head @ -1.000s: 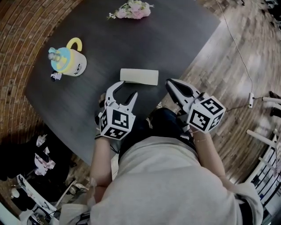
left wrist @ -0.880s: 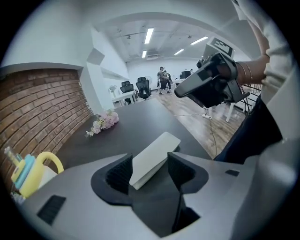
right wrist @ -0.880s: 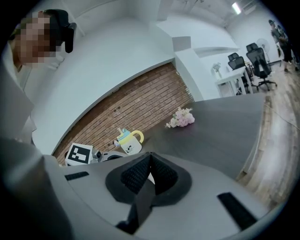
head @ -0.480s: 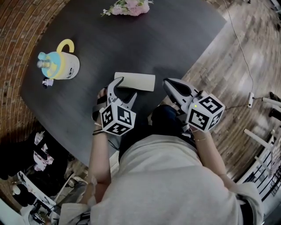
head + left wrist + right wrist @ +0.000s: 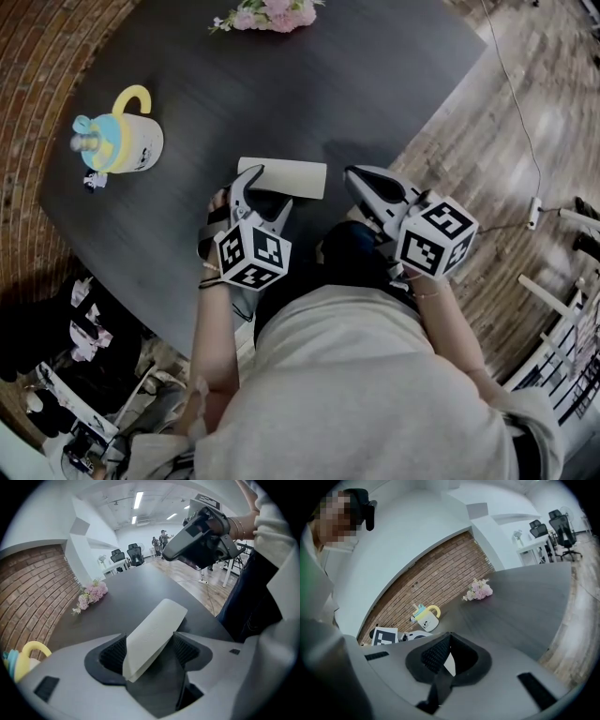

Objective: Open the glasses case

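The glasses case [image 5: 292, 176] is a pale, flat, closed box lying on the dark table [image 5: 375, 84] near its front edge. My left gripper [image 5: 272, 186] comes down on the case's left end. Its jaws are opening and stand wide on either side of the case [image 5: 154, 632], with a small gap at the right pad [image 5: 187, 649]. My right gripper [image 5: 352, 176] hovers just right of the case, apart from it, with its jaws shut and empty. In the right gripper view the pads [image 5: 436, 656] meet at the tips, and a white sliver of the case shows behind them.
A yellow-handled mug [image 5: 117, 141] with a blue lid stands at the table's left. A pink flower bunch [image 5: 267, 17] lies at the far edge. The table's right edge drops to a wooden floor [image 5: 506, 141]. A brick wall [image 5: 37, 56] runs along the left.
My left gripper has moved forward and down from short of the case to astride its left end, with its jaws wider. The right gripper has edged closer to the case's right end.
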Available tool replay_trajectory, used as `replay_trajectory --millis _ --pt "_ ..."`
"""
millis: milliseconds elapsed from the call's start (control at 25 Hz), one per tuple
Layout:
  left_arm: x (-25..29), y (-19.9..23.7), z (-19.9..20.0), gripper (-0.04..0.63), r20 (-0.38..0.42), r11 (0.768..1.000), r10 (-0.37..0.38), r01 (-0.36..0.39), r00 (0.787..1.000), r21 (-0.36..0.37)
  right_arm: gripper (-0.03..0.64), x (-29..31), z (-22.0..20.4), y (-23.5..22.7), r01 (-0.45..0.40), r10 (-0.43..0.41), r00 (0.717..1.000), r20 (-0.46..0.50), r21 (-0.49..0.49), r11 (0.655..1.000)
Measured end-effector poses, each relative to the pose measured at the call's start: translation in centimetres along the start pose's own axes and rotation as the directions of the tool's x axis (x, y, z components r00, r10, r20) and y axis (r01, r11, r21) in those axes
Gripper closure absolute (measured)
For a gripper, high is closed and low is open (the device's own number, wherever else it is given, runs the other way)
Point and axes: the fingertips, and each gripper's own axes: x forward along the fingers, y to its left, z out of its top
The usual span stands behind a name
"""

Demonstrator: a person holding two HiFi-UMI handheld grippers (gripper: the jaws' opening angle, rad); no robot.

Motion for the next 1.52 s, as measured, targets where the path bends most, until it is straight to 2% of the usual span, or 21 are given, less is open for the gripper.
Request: replay_trajectory --millis 360,560,960,1200,1360,1520 --pt "0.3 0.1 -0.3 0.282 -0.015 0.999 0.006 -0.005 1.000 0.039 0.609 -0.3 0.1 -0.4 0.013 -0.013 1.000 0.004 -0.001 1.000" --pt "-0.2 -0.2 0.5 0.290 0.021 0.998 -0.020 0.018 1.000 0.060 0.609 -0.5 0.1 -0.4 0.019 -0.019 1.000 0.007 -0.009 1.000" --pt "-0.7 -1.3 1.6 0.463 0.048 0.989 -0.094 0.088 0.994 0.121 0.609 -0.5 0.2 -0.3 0.022 -0.022 1.000 0.016 -0.015 1.000" --pt "-0.9 -0.4 2.9 0.491 0.091 0.991 -0.113 0.105 0.989 0.086 0.609 -0.6 0.4 -0.4 0.023 -0.023 1.000 0.014 -0.011 1.000" --pt "-0.8 1.1 4.0 0.495 0.138 0.994 -0.103 0.106 0.985 -0.010 0.609 -0.4 0.4 -0.6 0.019 -0.019 1.000 0.014 -0.004 1.000" --pt "-0.2 2.5 4.8 0.500 0.160 0.994 -0.085 0.095 0.983 -0.056 0.609 -0.2 0.2 -0.7 0.022 -0.022 1.000 -0.004 0.004 1.000"
